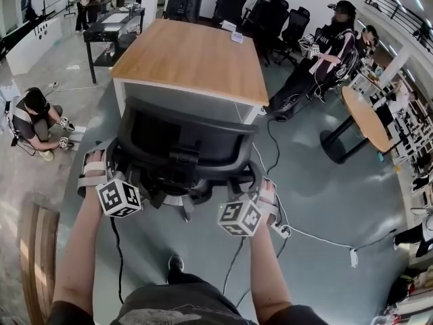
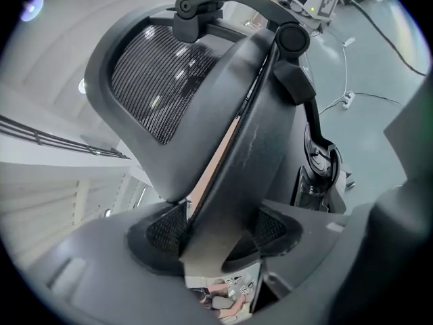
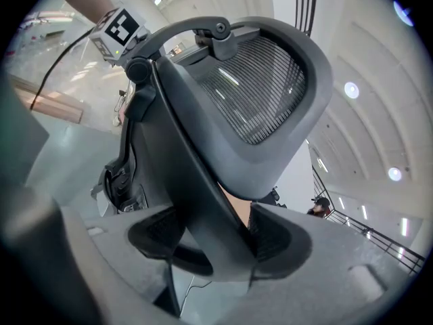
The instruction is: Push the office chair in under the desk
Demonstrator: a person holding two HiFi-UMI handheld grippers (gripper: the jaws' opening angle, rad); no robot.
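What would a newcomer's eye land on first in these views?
The black mesh-backed office chair fills the centre, standing before the wood-topped white-framed desk just beyond it. The left gripper and right gripper each clamp a side edge of its backrest. A crouching person is on the grey floor at far left.

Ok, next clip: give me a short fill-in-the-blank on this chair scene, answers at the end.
The left tongs and right tongs each clamp the black mesh office chair by its ____.
The chair faces a white-framed rectangular desk whose top is made of ____.
A crouching person is at the head view's ____ side.
Missing: backrest; wood; left.
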